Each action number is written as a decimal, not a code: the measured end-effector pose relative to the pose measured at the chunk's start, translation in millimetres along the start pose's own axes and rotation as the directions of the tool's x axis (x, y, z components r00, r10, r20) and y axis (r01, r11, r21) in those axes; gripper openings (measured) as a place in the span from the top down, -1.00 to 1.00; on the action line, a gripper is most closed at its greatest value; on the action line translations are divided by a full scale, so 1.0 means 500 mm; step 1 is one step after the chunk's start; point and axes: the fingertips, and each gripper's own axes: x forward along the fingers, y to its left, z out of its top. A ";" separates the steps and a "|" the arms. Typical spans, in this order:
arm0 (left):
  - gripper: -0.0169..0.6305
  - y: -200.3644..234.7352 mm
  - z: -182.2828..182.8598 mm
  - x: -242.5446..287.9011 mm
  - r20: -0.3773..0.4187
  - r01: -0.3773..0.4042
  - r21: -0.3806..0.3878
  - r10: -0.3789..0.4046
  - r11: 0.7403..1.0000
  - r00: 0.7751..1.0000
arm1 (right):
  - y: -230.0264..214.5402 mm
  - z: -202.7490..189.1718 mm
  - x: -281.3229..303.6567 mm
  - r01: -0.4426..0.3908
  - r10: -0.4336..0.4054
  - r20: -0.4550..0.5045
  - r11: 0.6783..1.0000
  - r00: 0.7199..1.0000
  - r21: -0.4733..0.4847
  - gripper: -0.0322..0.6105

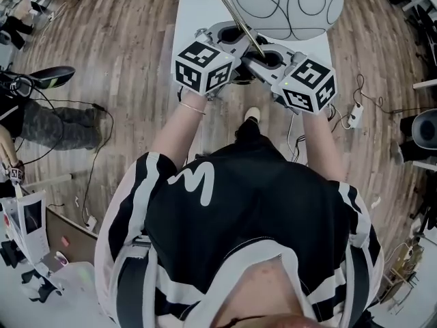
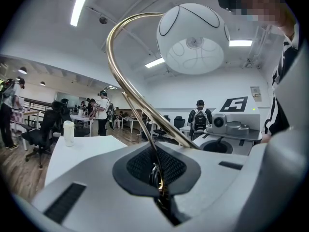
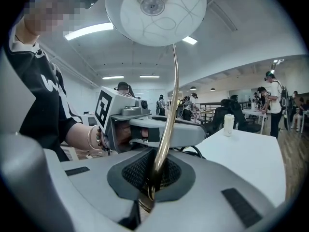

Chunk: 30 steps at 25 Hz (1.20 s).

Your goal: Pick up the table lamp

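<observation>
Table lamp (image 1: 283,5): where is it? (operator)

In front of you, over the near end of the white table (image 1: 194,19), held between both your hands. Base hidden under the grippers. Cannot tell if it is clear of the tabletop. (spotter)

Biggest worry? (operator)

The shade (image 2: 193,37). A large white globe with dark looped lines, it hangs out on the far end of the arched brass stem (image 2: 126,88), well away from your grip. My read: that weight can twist the thin round stem inside the pads, so the globe swings down or knocks the table edge. Uneven hand speeds would bend or wrench the stem between the two grips. (spotter)

Anything lower down? (operator)

A white plug block (image 1: 355,117) with leads lies on the floor to your right. I cannot trace the lamp's own cord. If it runs there, it may pull taut. (spotter)

Grippers? (operator)

The left gripper (image 2: 159,182) is clenched on the stem low down, jaws all but together, the brass pinched in the dark meshed pads (image 2: 140,166). The right gripper (image 3: 149,185) clamps the same stem just beside the left one, from the opposite side. Neither has slack. (spotter)
</observation>
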 end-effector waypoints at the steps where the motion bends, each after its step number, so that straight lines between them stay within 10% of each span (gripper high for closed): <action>1: 0.94 -0.014 -0.004 -0.021 -0.003 0.001 -0.004 -0.001 1.000 1.000 | 0.026 -0.002 0.000 0.005 -0.005 -0.002 1.000 1.000 0.005 0.85; 30: 0.94 -0.235 -0.052 -0.219 0.009 0.053 -0.017 -0.053 0.998 0.999 | 0.313 -0.047 -0.056 0.061 -0.061 -0.020 0.998 0.998 0.017 0.85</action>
